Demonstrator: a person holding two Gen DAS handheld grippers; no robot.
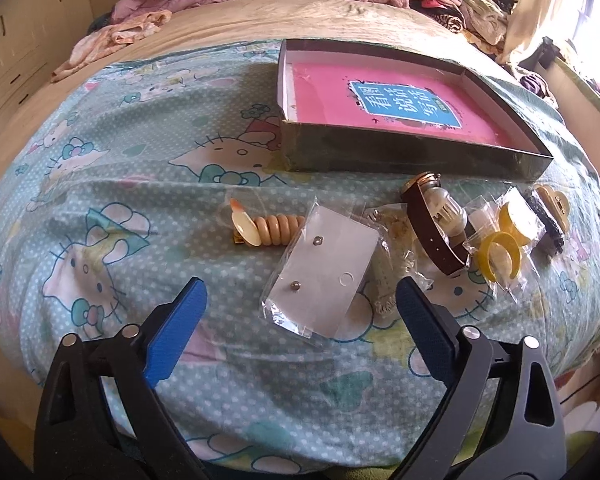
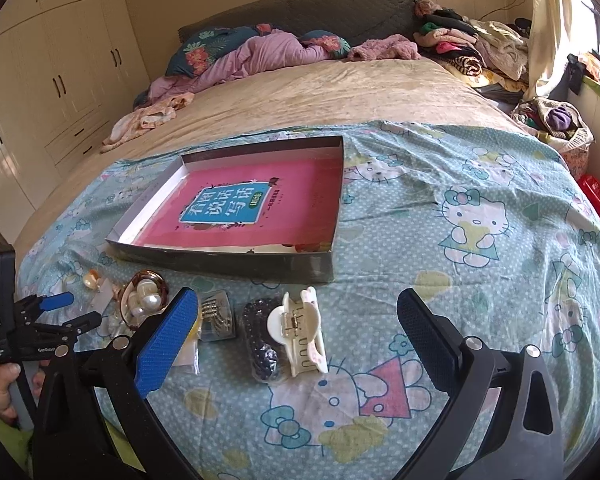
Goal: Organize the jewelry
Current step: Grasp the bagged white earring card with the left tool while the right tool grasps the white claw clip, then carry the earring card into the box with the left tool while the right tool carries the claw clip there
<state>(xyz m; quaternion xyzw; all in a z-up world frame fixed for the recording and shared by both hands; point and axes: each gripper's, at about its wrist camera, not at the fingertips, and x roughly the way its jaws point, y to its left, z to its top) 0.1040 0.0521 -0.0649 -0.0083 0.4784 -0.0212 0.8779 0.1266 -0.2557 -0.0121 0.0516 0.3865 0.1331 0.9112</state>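
Only the left wrist view showed the earring card [image 1: 320, 268] in its clear sleeve, lying low-centre between the released fingers of the left gripper [image 1: 300, 304]; the right view alone showed the white hair claw [image 2: 300, 332], centre frame between the spread right gripper [image 2: 298, 312]; the shallow box [image 2: 224, 262] held a pink book [image 2: 240, 208].

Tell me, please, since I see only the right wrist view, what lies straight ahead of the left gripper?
Observer: A clear bag holding a white earring card with two studs lies just ahead of the left gripper.
Operator: Is anything left of that card?
Observer: Yes, a beige spiral hair tie lies on the bedsheet.
Operator: What hides behind my blue finger?
Observer: Two yellow rings in small clear bags.
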